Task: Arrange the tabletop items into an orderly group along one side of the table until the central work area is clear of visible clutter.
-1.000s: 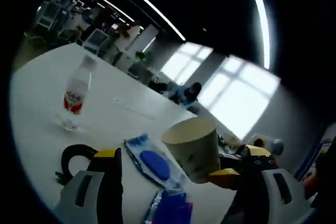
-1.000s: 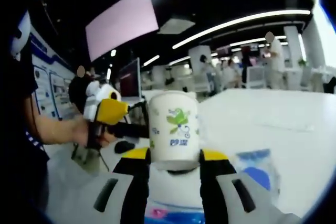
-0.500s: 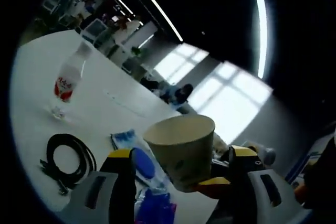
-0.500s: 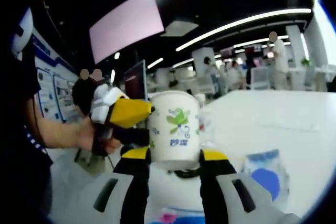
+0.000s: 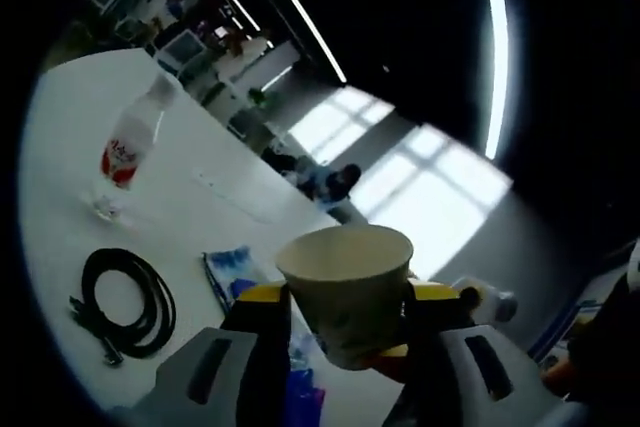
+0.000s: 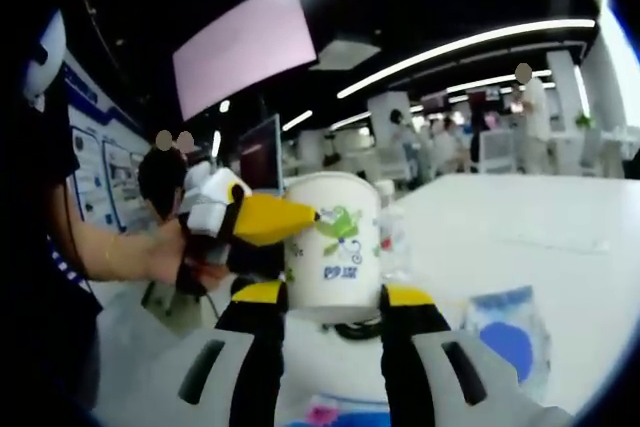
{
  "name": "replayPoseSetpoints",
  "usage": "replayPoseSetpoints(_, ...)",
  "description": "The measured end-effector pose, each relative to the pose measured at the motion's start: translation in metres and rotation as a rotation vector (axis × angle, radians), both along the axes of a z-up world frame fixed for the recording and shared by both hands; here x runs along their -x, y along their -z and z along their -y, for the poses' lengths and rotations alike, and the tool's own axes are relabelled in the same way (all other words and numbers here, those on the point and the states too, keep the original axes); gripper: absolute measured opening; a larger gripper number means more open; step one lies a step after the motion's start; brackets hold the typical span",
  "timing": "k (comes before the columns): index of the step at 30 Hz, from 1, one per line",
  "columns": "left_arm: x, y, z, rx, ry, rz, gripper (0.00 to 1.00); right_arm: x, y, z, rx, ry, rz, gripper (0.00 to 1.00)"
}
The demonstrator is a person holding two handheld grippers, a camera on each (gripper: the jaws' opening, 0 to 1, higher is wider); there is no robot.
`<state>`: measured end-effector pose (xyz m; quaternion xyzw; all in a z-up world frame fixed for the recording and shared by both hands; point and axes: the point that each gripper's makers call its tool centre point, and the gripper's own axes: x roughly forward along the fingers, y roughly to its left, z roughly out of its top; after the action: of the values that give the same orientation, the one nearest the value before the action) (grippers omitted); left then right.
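The right gripper clamps the paper cup; the left gripper, jaws spread, now brackets the cup, having closed in from alongside it.

Each claw has two grey plastic arms with dark oblong slots, black inner faces and yellow tips: the left claw, the right claw. The person's dark short sleeve shows at the left.
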<state>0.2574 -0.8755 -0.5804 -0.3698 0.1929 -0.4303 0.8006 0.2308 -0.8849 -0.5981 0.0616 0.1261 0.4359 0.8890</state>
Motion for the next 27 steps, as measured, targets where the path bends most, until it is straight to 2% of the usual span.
replayPoseSetpoints(10, 0.005, -0.003, 0.0, -0.025, 0.014, 0.04, 0.39, 0.003, -0.001, 0.0, 0.026, -0.006, 0.026, 0.33)
replayPoseSetpoints(23, 0.01, -0.012, 0.004, -0.143, 0.047, 0.174, 0.37, 0.004, -0.002, -0.001, 0.11, -0.002, 0.088, 0.34)
replayPoseSetpoints(27, 0.012, -0.013, 0.004, -0.174, 0.059, 0.209, 0.37, 0.003, -0.001, 0.0, 0.153, -0.002, 0.113, 0.39)
